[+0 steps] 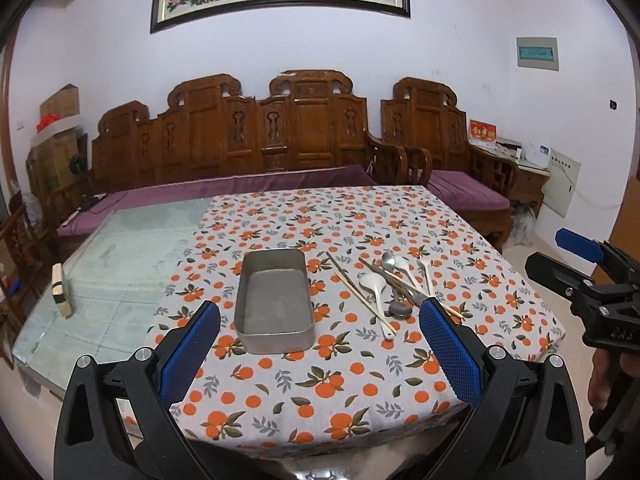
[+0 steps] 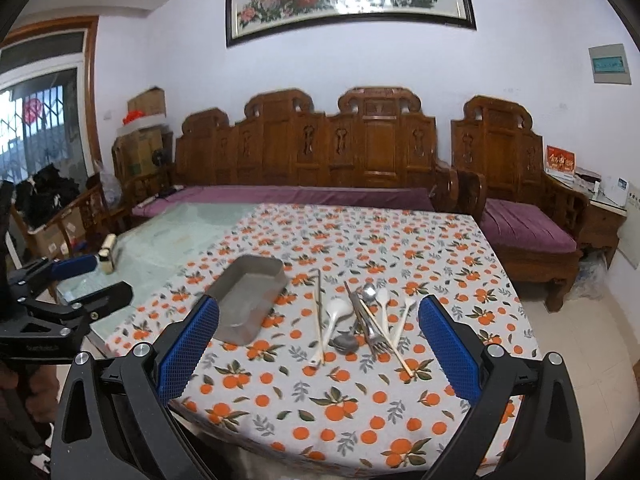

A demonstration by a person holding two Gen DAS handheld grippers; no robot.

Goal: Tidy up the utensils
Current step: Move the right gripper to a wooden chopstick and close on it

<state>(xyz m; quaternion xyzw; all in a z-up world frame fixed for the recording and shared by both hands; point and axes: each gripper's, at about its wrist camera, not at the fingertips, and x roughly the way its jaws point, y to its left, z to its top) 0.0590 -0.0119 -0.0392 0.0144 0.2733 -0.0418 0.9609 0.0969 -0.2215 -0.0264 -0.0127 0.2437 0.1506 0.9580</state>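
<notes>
So you're basically at square one here. Going left to right: there's a small block (image 1: 62, 290) sitting on the bare glass part of the table (image 1: 132, 248), well away from anything. Then the metal tray (image 1: 274, 300) on the orange-print cloth (image 1: 340, 384), and it's got nothing in it. Just right of it is the whole pile: chopsticks (image 2: 320, 312), white spoons (image 2: 338, 312), a metal spoon (image 2: 369, 292) and a fork (image 2: 376, 340), all crossed over each other. So everything's left to move. Your left gripper (image 1: 320, 354) and right gripper (image 2: 318, 350) both hang wide open, holding nothing. The tangle is probably the only snag; nothing blocks the tray.
</notes>
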